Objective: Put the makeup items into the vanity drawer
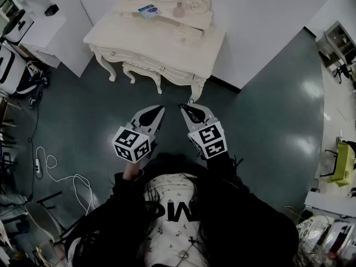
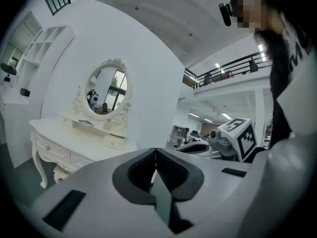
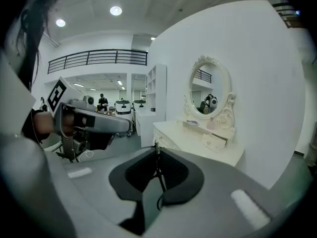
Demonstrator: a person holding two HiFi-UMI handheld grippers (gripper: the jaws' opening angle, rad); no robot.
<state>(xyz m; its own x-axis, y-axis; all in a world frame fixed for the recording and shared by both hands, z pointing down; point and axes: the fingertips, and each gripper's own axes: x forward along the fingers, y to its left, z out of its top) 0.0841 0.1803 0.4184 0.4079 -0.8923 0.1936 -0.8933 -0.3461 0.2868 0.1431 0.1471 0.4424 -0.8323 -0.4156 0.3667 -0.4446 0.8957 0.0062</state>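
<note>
A: Is either gripper carrying anything?
B: No. The left gripper (image 1: 159, 110) and right gripper (image 1: 183, 108) are both pinched together and empty, well apart from the vanity (image 1: 167, 54).
A: And the makeup?
B: 2 items, a pink bottle (image 1: 179, 10) and a blue packet (image 1: 148, 10), sit on its shelf near the small drawer (image 1: 188, 34). I'd say nothing has been stowed yet.

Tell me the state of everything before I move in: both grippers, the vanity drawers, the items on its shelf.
Left gripper: shut, empty.
Right gripper: shut, empty.
Small drawer: seems pulled out slightly.
Front drawers: closed.
Pink bottle: upright on the shelf.
Flat blue item: lying on the same shelf.
</note>
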